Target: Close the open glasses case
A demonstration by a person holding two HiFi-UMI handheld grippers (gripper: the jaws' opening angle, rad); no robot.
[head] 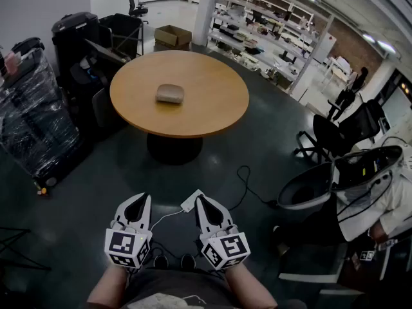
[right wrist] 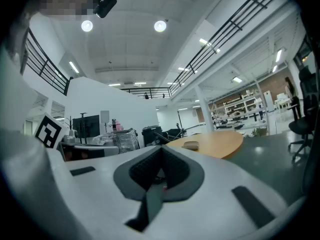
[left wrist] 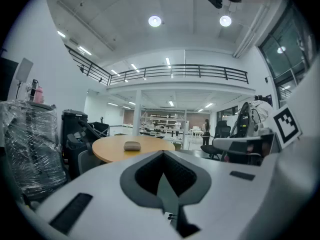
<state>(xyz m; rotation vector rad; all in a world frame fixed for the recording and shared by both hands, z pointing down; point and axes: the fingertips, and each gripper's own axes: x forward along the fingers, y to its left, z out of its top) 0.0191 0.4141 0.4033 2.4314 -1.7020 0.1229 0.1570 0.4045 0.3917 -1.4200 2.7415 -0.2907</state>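
A grey-brown glasses case (head: 170, 94) lies near the middle of a round wooden table (head: 212, 111), well ahead of me across the dark floor. It reads as a low rounded lump; I cannot tell how its lid stands. The left gripper (head: 143, 198) and the right gripper (head: 199, 199) hang side by side close to my body, far short of the table, both shut and holding nothing. In the left gripper view the case (left wrist: 132, 145) sits on the table (left wrist: 107, 153) beyond the closed gripper (left wrist: 163, 156). In the right gripper view the case (right wrist: 190, 145) shows right of the closed gripper (right wrist: 161, 151).
A plastic-wrapped pallet load (head: 32, 121) and black bins (head: 77, 37) stand left of the table. A cardboard box (head: 172, 36) lies behind it. Office chairs (head: 335, 134) and a person in white (head: 393, 201) are at the right. A white power strip with cable (head: 191, 201) lies on the floor.
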